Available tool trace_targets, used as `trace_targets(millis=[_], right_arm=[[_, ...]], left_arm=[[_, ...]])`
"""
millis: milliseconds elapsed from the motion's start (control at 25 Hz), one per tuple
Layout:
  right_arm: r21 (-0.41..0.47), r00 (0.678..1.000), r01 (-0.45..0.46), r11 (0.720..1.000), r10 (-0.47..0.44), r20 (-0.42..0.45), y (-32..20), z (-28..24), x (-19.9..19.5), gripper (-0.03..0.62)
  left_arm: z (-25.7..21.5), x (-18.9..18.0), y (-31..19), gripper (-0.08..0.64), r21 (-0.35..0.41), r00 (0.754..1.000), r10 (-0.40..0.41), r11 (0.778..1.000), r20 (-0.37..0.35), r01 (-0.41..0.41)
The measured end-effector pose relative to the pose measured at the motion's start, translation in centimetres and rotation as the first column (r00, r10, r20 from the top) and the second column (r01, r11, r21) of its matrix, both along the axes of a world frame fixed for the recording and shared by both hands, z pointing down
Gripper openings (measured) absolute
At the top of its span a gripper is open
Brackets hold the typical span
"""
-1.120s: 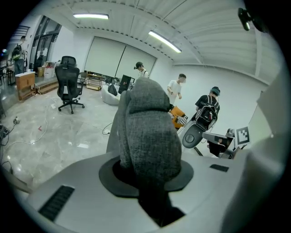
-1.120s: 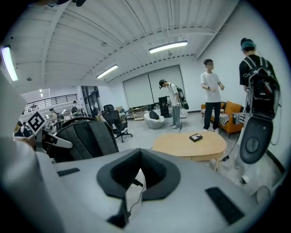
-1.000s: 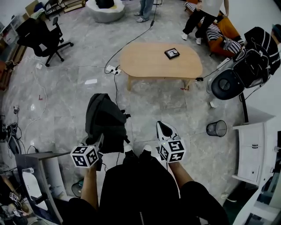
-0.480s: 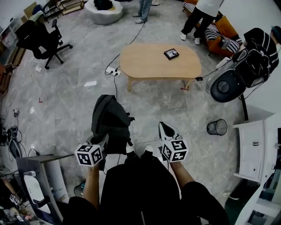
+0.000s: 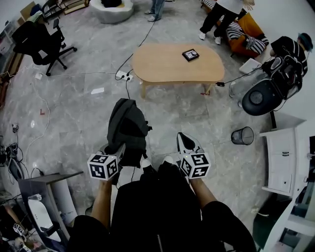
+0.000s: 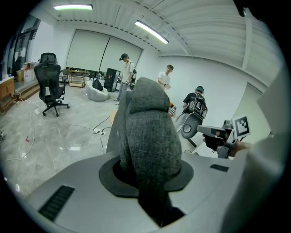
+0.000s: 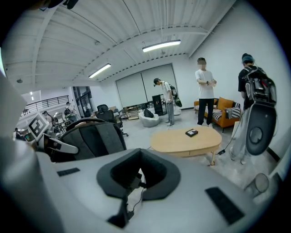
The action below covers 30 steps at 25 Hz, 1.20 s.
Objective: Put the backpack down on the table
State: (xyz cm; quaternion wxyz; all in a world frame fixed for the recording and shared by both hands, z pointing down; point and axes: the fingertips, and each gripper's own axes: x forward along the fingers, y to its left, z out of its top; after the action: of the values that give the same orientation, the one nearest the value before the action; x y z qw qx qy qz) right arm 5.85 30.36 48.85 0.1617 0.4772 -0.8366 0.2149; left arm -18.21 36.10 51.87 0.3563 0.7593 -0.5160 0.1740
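A dark grey backpack (image 5: 127, 125) hangs above the floor in front of the person, held by its top strap (image 6: 148, 136). My left gripper (image 5: 120, 150) is shut on that strap, which fills the middle of the left gripper view. My right gripper (image 5: 184, 142) is beside it to the right, shut, with nothing between its jaws. From the right gripper view the backpack (image 7: 88, 136) shows at left with the left gripper (image 7: 50, 143) on it. The oval wooden table (image 5: 167, 61) stands farther ahead across the floor, and the right gripper view also shows the table (image 7: 182, 141).
A small black object (image 5: 190, 54) lies on the table. A power strip with cables (image 5: 122, 75) lies by the table's left end. A mesh wastebasket (image 5: 241, 136) stands right, an office chair (image 5: 37, 37) far left, a grey desk (image 5: 44, 182) near left. People (image 5: 216, 15) stand beyond the table.
The backpack and my left gripper have shifted a little right and forward in the head view. The right gripper has hardly moved.
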Motion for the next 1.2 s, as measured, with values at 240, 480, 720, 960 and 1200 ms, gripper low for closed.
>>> trace_targets(millis=[240,480,720,960,1200], right_arm=[[-0.009,1.000,-0.017,1.000,0.017,0.003,-0.2,0.4,0.1,0.009],[-0.024,1.000,-0.022,0.999,0.022,0.015,-2.3,1.0,0.4,0.009],[-0.031,0.999,-0.012,0.999,0.013,0.033,-6.2,1.3,1.1,0.009],[-0.040,0.999,0.018,0.999,-0.016,0.045,-11.3,1.4,1.9,0.009],[-0.041,0.997,0.044,0.998,-0.041,0.065,-15.2,1.1,2.5,0.009]], left_arm=[[0.4,0.1,-0.9,0.094,-0.008,1.000,0.013,1.000,0.000,-0.013],[1.3,0.6,-2.6,0.094,-0.033,1.000,0.012,0.999,-0.002,-0.012],[2.0,1.9,-5.5,0.094,-0.059,1.000,0.019,0.998,0.003,-0.019],[1.9,3.6,-9.3,0.094,-0.070,1.000,0.009,0.998,0.008,-0.008],[1.2,4.9,-12.6,0.094,-0.068,1.000,-0.012,0.998,0.010,0.012]])
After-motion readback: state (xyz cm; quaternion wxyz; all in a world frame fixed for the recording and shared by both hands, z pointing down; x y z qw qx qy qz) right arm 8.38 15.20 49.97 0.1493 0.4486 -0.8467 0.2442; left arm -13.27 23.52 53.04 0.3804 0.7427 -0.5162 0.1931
